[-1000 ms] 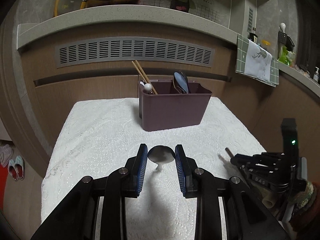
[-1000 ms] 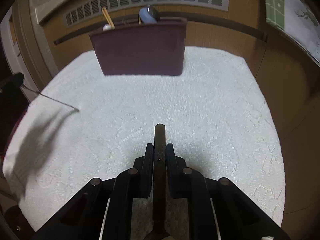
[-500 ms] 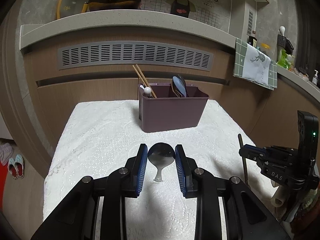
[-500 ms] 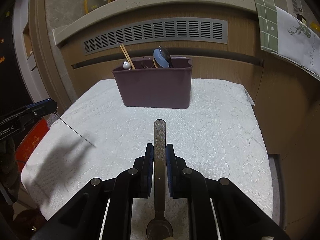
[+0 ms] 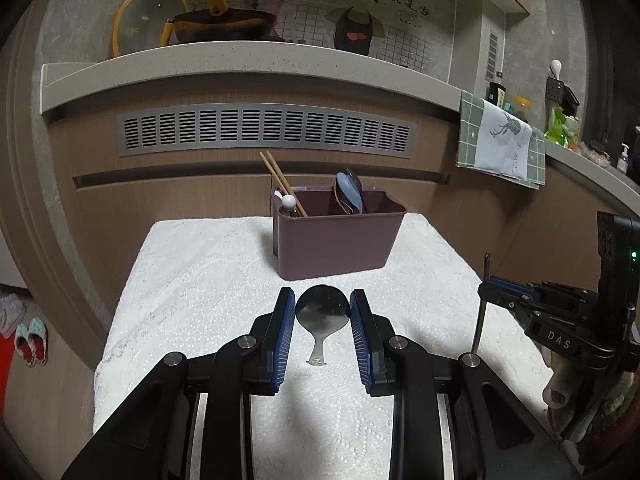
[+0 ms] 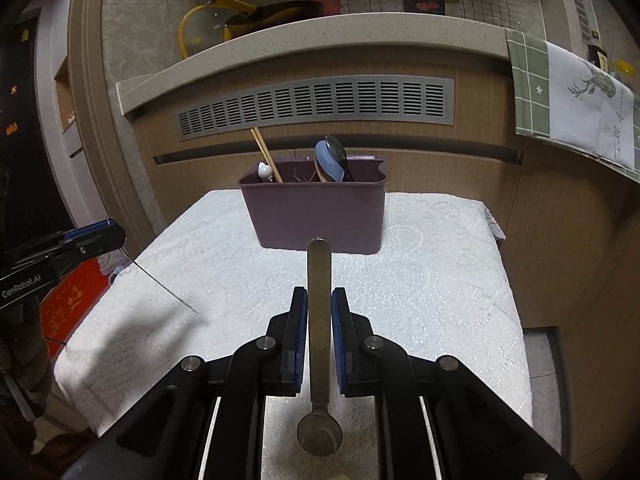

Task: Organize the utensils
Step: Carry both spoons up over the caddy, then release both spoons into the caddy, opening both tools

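spoons: left fingers [image 5: 285, 332] pinch a bowl [image 5: 322, 312]; right fingers [image 6: 299, 340] clamp a handle [image 6: 319, 300].

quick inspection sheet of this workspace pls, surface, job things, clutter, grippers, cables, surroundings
surface: white textured cloth covers the table.
job's things: purple caddy at the far end holds chopsticks and spoons; short metal spoon; long-handled metal scoop.
clutter: nothing seen.
grippers: left gripper shut on the short metal spoon's bowl; right gripper shut on the scoop's handle.
cables: nothing seen.
surroundings: counter with pan, vent grille, hanging towel.
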`<action>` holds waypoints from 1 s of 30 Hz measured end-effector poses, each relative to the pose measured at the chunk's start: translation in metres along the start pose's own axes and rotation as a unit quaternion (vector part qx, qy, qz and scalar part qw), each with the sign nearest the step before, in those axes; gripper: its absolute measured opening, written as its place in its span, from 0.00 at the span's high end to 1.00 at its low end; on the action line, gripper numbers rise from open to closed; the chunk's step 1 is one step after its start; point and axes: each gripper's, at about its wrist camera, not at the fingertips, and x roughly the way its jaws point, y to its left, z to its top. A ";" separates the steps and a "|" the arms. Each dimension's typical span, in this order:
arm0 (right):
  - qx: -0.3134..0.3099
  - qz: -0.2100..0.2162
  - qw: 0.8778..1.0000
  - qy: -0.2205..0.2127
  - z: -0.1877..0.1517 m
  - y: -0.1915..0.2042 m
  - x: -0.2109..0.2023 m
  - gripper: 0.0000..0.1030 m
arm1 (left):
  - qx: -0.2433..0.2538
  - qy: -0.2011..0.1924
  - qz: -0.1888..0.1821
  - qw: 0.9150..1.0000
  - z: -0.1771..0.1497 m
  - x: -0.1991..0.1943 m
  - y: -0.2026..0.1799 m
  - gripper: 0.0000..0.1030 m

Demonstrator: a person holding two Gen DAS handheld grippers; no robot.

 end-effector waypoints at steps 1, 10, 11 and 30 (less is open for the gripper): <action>0.000 0.000 1.000 -0.002 0.002 0.000 -0.001 0.89 | -0.004 0.002 -0.005 1.000 0.003 0.000 0.001 0.72; -0.006 -0.006 0.989 -0.147 0.089 0.007 -0.051 0.89 | -0.037 -0.074 -0.050 0.995 0.103 -0.020 0.004 0.72; -0.013 -0.010 0.986 -0.168 0.104 0.009 -0.055 0.89 | -0.034 -0.078 -0.059 0.995 0.117 -0.017 0.005 0.72; -0.052 -0.040 0.981 -0.182 0.199 -0.009 0.078 0.89 | -0.044 -0.013 -0.085 0.995 0.177 0.146 0.036 0.72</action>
